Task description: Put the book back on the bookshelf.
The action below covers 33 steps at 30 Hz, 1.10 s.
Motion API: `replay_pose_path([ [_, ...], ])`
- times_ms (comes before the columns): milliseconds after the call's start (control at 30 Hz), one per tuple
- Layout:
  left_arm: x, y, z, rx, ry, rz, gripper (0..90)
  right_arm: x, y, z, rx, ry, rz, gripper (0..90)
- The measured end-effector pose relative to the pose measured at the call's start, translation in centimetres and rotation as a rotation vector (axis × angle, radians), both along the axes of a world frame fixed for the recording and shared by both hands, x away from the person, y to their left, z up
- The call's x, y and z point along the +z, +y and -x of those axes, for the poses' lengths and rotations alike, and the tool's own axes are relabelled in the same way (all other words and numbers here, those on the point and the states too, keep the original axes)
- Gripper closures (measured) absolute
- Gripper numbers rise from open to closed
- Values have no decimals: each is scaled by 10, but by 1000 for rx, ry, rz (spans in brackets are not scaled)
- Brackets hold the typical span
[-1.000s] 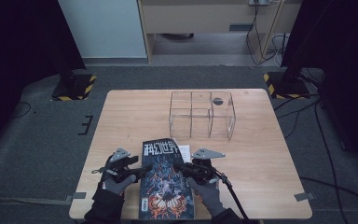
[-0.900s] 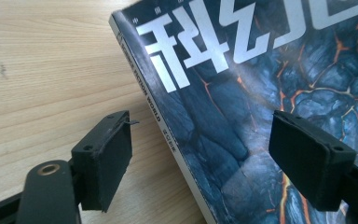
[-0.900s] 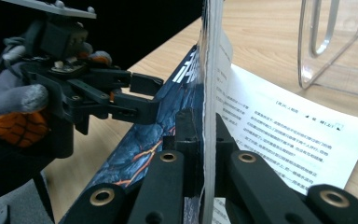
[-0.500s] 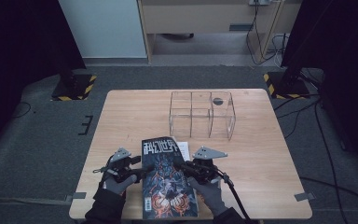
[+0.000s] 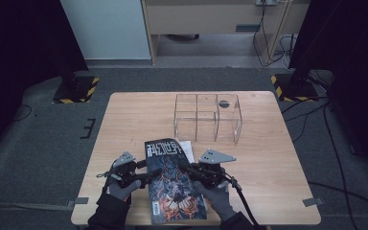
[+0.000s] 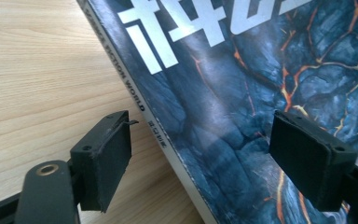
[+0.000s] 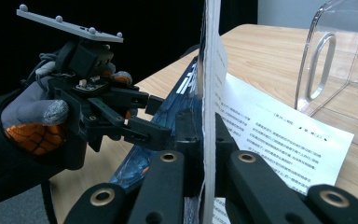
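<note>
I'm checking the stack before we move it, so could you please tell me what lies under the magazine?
A printed white sheet sticks out from under the magazine at its far right edge; the rest of the sheet is covered.

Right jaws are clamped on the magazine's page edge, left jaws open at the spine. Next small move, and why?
Probably close the left gripper on the spine side of the magazine. Its jaws straddle that edge without pressing, while the right gripper already pinches the opposite edge. Gripping both sides should steady it before lifting toward the clear organizer.

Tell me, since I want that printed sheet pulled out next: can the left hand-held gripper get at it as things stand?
Probably not directly. The left hand-held gripper is open astride the magazine's spine edge; the printed sheet lies beyond the magazine's far side, which blocks the way.
</note>
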<state>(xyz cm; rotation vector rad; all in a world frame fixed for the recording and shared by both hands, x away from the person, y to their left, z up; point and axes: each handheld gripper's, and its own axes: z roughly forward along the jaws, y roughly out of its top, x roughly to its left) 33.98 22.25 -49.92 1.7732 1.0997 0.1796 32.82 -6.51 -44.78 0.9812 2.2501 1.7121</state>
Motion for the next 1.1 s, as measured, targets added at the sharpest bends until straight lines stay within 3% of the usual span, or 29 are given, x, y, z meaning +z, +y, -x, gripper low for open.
replay_pose_path([
  [300,-4,-6,-2,-30,20,16,194,0,0,0,2,-10,7,870],
  [467,-3,-10,-1,-42,17,2,208,-3,1,-1,1,-7,7,870],
  [567,-2,-9,-1,-40,17,19,234,-4,-2,-2,-3,-2,3,870],
  [933,10,-18,7,-67,-54,36,277,-18,-11,-8,-31,41,45,869],
  [1100,9,-20,4,-75,-47,41,276,-19,-12,-9,-21,33,51,870],
])
